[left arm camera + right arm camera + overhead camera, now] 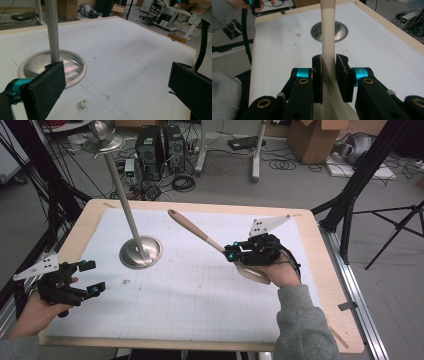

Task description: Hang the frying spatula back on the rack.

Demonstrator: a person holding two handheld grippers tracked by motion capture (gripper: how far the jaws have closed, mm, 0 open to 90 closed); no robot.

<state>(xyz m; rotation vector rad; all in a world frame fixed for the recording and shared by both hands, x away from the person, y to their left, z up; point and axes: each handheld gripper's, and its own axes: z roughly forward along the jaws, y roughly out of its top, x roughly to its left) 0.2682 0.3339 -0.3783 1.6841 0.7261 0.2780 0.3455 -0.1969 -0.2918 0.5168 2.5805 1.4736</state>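
Firmly the right claw (329, 75) clamps the beige spatula (328, 37), lifted.

Beige spatula (200, 234), silver stand (140, 252), white gridded mat (200, 290) (faint lines).

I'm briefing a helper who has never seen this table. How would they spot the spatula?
On the white gridded mat covering the table, look right of the metal stand. The spatula is clamped in the right hand-held gripper: the only beige, long-handled thing, slanting up off the mat.
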